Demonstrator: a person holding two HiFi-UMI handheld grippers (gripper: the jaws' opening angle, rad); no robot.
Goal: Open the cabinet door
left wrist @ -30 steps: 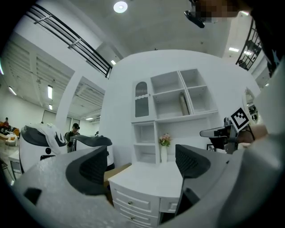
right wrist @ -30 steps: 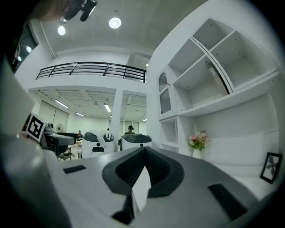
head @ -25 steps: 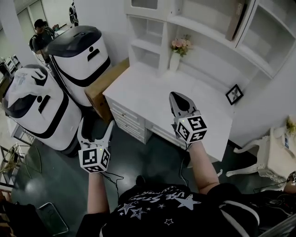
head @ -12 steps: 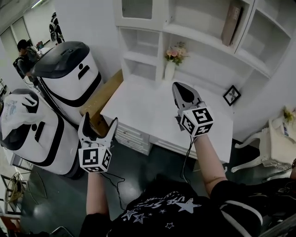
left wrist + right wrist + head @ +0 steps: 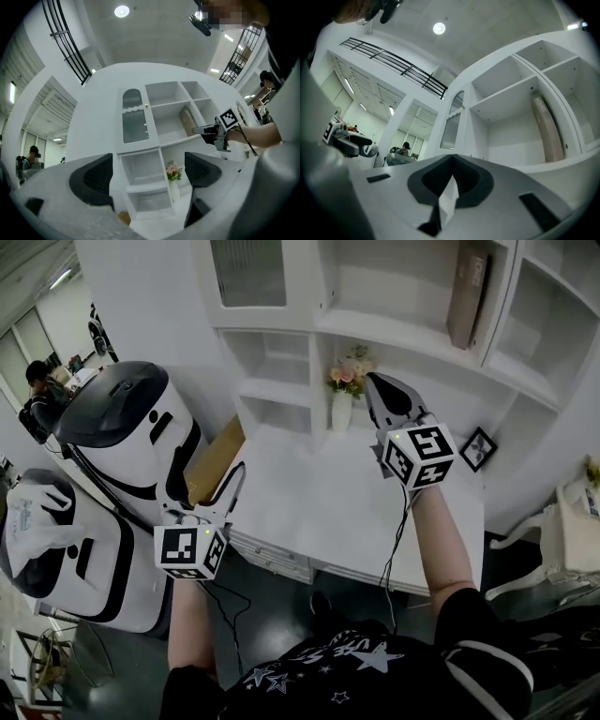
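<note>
right gripper (image 5: 375,382) hovering short of the cabinet door (image 5: 248,273) — jaws clenched, empty
left gripper (image 5: 204,488) jaws gaping; clenched jaws risking glancing off the door.

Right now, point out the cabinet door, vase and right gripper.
cabinet door (image 5: 248,273): head view, glass pane.
vase (image 5: 340,412): head view, its body.
right gripper (image 5: 374,382): head view, closed jaw tips.
</note>
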